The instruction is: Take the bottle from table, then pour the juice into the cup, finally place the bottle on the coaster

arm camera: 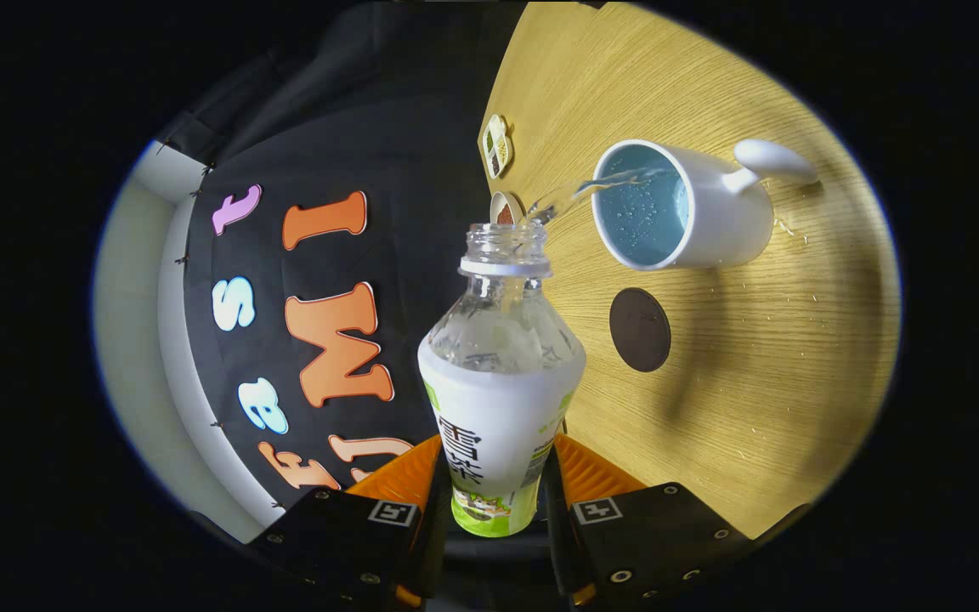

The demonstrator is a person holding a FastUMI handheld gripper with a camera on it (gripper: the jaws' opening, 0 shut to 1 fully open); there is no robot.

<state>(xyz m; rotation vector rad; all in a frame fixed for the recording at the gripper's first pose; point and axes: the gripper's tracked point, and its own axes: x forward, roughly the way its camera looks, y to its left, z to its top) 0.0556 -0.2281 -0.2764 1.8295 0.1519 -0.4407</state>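
Bottle point(498, 399) sits clamped between the gripper point(496, 501) fingers, tipped, its stream landing in the cup point(715, 223) just ahead. Tilt should stay gentle, mouth aimed inside the rim; the coaster point(640, 329) waits near.

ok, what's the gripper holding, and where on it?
The clear plastic bottle with white-and-green label, gripper clamped on both sides of its lower labelled body.

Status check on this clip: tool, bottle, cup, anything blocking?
Tool shut on bottle, tilted. Clear stream from bottle mouth into white cup, liquid inside. Dark coaster bare on the table, beside cup. Nothing in the way.
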